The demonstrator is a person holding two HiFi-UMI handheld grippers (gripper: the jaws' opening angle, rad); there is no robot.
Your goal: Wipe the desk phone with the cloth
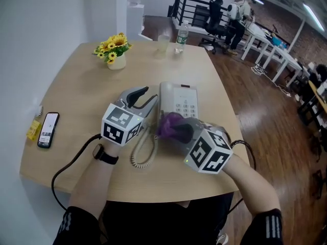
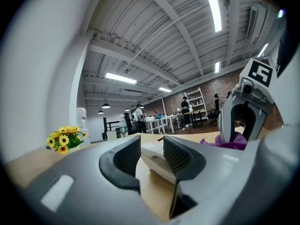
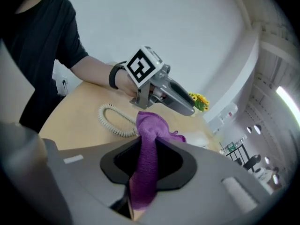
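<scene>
- The wooden table [image 1: 76, 96] lies under both my claws and carries all the things.
- The desk phone [image 1: 180, 102] stands on it just ahead of the right claw [image 1: 176, 130] and just to the right of the left claw [image 1: 146, 98], with its keypad facing up.
- The right claw is closed tight on the purple cloth [image 1: 169, 124]. The cloth runs up between the two pads and bunches beyond the tips, at the near edge of the desk phone. I cannot tell if it touches the phone.
- The left claw is closed on the white handset [image 2: 152, 161], which sits between its two ribbed pads.
- The coiled cord [image 1: 143, 154] lies on the table between the two claws, on the side near to me.
- The pot of yellow flowers [image 1: 115, 52] stands well ahead of the left claw, a little to its left.
- A mobile phone [image 1: 48, 129] lies flat well to the left of the left claw, near the table edge.
</scene>
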